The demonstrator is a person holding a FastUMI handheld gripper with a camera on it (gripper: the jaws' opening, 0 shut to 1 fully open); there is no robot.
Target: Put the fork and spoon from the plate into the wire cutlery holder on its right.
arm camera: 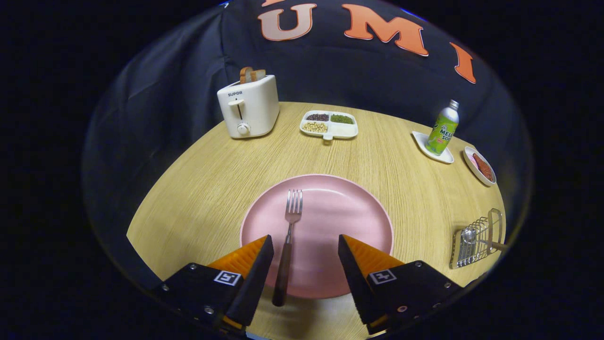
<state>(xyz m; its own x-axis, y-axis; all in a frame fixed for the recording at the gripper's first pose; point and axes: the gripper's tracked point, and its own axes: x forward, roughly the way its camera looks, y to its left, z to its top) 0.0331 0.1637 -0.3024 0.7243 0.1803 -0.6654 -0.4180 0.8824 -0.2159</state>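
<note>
The gripper (306, 245), jaws wide apart and empty, straddles a fork's (289, 241) dark handle on the pink plate (349, 212). Centre over the handle before closing. The wire cutlery holder (474, 240) waits to the right.

"SUPOR" on toaster (248, 112), bottle (442, 130) label unclear
</note>
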